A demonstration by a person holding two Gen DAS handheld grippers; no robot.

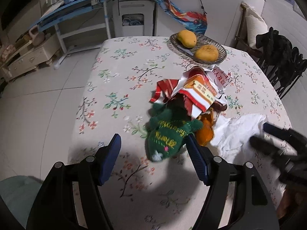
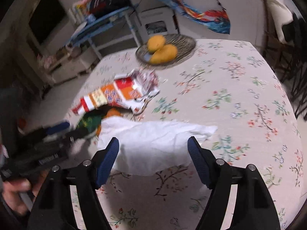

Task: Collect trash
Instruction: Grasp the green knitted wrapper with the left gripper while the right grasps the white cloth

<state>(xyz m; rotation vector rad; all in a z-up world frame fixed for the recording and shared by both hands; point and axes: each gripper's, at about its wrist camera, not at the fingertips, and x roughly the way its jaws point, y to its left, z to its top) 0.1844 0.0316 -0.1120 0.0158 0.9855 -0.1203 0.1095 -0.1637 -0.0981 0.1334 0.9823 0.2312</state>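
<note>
Counter (image 1: 107, 80), floral cloth: we are listing a torn red-and-orange wrapper (image 1: 199, 94), a green knitted item (image 1: 168, 136), something orange (image 1: 206, 132) half hidden, perhaps peel, and white crumpled paper (image 2: 153, 141), all clustered mid-counter. A woven dish (image 1: 220, 48) with two mangoes (image 1: 187, 38) is sitting near the far edge. Left tongs (image 1: 153, 157) are hanging released over the green item; right tongs (image 2: 153, 159) are hanging released over the paper. Open cloth is lying to the right.

Fuzzy green knitted cloth (image 1: 167, 138), a glossy printed wrapper (image 1: 199, 92) and crumpled matt white tissue (image 2: 153, 141) lie on the floral cloth-covered surface (image 1: 115, 88).
</note>
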